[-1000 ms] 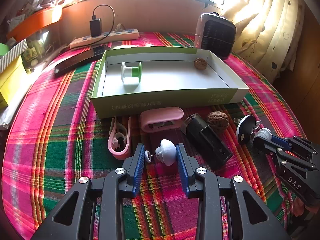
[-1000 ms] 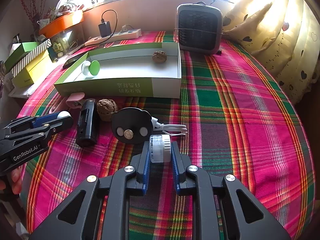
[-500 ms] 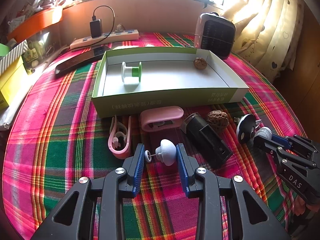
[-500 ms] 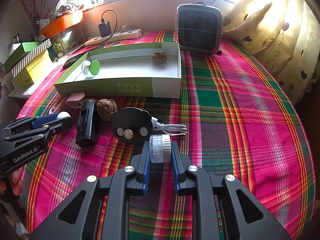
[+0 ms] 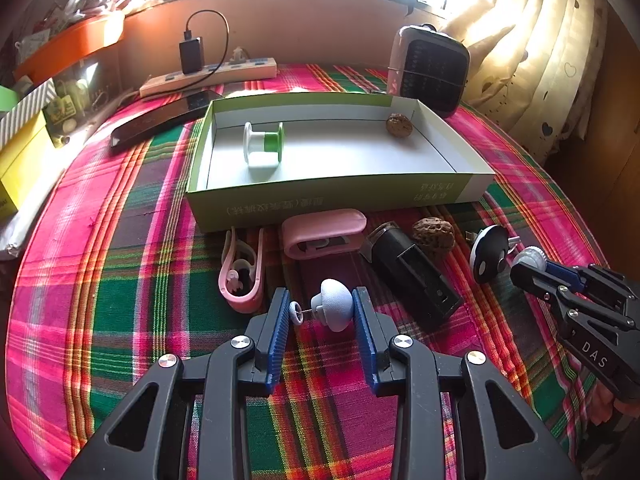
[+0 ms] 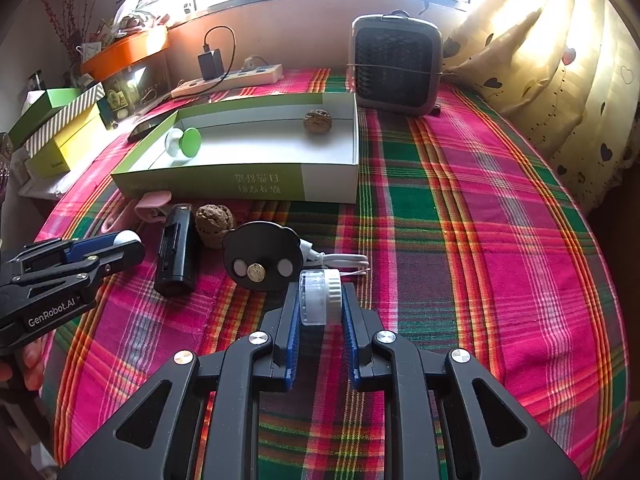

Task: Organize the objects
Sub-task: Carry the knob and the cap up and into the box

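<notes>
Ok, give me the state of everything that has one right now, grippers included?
Left gripper: fingers shut on the white mushroom-shaped piece.
Right gripper: fingers shut on the clear-and-white round cap.
Green box: open, holding a spool and a walnut.
Charger: plugged into the power strip.

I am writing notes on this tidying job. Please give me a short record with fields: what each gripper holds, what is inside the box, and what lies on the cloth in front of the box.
left gripper: shut on a small white mushroom-shaped knob
right gripper: shut on a small clear and white spool
box: open, green and white; holds a green and white reel and a walnut
in front of box: pink clip, pink case, black rectangular device, second walnut, black round disc
surface: plaid cloth
</notes>
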Motion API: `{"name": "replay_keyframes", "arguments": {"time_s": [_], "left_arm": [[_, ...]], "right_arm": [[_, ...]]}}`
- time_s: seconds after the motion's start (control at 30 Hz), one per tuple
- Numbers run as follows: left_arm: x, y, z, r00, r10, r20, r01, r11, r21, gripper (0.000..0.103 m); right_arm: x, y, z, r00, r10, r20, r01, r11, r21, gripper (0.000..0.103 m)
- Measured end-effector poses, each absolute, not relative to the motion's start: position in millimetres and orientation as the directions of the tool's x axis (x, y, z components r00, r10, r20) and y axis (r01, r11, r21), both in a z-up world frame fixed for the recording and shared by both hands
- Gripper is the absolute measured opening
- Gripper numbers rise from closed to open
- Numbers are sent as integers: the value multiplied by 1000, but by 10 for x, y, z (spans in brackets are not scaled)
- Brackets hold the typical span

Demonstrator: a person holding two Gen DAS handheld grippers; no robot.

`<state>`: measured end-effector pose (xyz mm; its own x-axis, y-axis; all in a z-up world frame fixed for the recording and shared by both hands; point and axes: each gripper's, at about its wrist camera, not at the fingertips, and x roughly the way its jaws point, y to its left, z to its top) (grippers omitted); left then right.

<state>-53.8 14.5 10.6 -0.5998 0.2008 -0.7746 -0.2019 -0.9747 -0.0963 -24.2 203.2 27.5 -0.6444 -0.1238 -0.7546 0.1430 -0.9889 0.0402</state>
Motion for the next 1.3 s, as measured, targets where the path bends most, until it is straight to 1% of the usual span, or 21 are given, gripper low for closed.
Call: {"name": "replay_keyframes", "arguments": {"time_s": [0.27, 0.67, 0.93, 1.3], "left_arm": [[-512, 109, 233, -614, 228, -755, -215, -969, -118, 30], [-663, 44, 468, -651, 230, -724, -216, -970, -113, 30], [-820, 26, 560, -666, 220, -713, -216, -971, -99, 30], [-1111, -24, 550, -659, 200, -725, -195, -977, -92, 30]], "right_arm": [[-232, 2036, 406, -671, -141, -728, 151, -987, 52, 20], [-406, 1953, 645, -704, -164, -691, 189, -981, 40, 20], [-619, 1908, 675, -695, -182, -695, 208, -977, 48, 20], [-1040, 1883, 686, -675, -181, -715, 225, -974, 34, 20]]}}
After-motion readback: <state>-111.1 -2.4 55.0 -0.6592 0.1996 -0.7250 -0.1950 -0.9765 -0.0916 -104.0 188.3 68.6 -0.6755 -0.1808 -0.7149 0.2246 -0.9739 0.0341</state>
